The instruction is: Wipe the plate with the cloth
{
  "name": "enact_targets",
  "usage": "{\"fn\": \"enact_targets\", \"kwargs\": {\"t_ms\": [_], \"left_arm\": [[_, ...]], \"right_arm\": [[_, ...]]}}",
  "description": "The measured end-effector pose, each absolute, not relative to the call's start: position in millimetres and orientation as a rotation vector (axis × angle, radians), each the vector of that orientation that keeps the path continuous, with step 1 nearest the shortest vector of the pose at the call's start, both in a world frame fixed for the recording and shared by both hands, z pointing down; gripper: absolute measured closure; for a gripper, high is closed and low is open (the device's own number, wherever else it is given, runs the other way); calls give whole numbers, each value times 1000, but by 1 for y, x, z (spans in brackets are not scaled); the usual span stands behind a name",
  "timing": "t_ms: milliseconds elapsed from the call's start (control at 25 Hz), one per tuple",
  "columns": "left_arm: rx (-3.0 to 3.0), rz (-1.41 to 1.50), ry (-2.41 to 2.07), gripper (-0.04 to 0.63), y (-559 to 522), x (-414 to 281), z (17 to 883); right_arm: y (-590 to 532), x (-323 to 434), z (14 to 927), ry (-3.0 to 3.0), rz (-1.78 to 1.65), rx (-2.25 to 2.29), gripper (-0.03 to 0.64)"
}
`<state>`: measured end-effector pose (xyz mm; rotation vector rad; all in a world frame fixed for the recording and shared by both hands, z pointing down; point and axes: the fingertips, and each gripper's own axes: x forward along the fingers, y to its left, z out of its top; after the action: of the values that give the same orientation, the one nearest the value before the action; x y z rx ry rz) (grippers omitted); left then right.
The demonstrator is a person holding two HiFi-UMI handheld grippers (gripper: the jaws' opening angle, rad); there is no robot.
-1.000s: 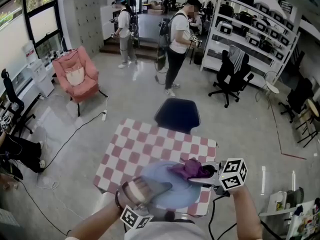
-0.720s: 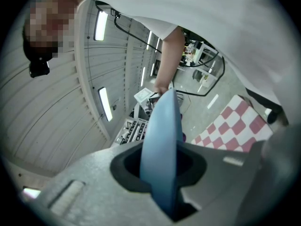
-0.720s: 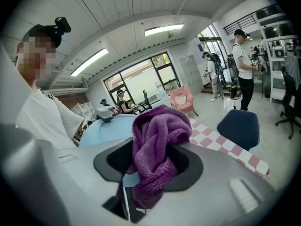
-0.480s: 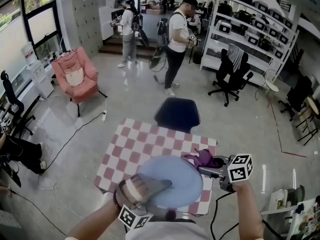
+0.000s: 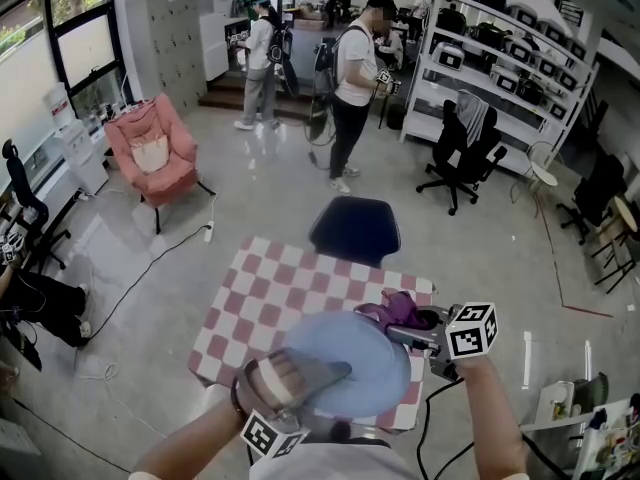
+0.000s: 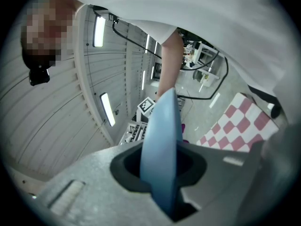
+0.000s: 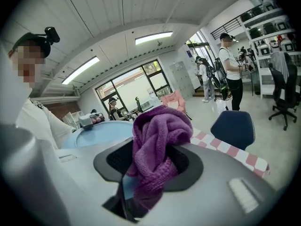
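Left gripper (image 5: pixel 330 371) (image 6: pixel 162 171): jaws clamped on the near rim of the light blue plate (image 5: pixel 350 363). In the left gripper view the plate (image 6: pixel 162 131) runs edge-on up between the jaws. Its marker cube (image 5: pixel 270 434) sits low, near the person's body.

Right gripper (image 5: pixel 408 332) (image 7: pixel 150 168): jaws closed on a bunched purple knit cloth (image 7: pixel 157 140), wad sticking out past the tips. Its marker cube (image 5: pixel 470 330) faces the head camera.

In the head view the cloth (image 5: pixel 395 311) is at the plate's far right rim, overlapping the edge. Can't tell whether it actually touches. From the right gripper view the plate (image 7: pixel 101 132) lies left of and behind the cloth.

The plate is held roughly flat over the near side of a small table with a red-and-white checkered cover (image 5: pixel 285 288). A dark navy seat (image 5: pixel 355 228) stands just beyond the table's far edge.

Further out: a pink armchair (image 5: pixel 152 148) at left, a black office chair (image 5: pixel 462 153) at right, shelving (image 5: pixel 510 38) behind it, and people standing at the back of the room (image 5: pixel 355 78).
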<state>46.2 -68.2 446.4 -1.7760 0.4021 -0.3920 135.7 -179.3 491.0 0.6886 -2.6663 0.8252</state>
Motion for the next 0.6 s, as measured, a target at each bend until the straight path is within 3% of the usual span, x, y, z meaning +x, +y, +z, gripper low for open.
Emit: {"fn": "enact_targets", "kwargs": {"t_ms": [600], "left_arm": [[-1763,-399,359,520,-66,57,454]], "right_arm": [[-156,64,472,-2606,563,426,443]]}}
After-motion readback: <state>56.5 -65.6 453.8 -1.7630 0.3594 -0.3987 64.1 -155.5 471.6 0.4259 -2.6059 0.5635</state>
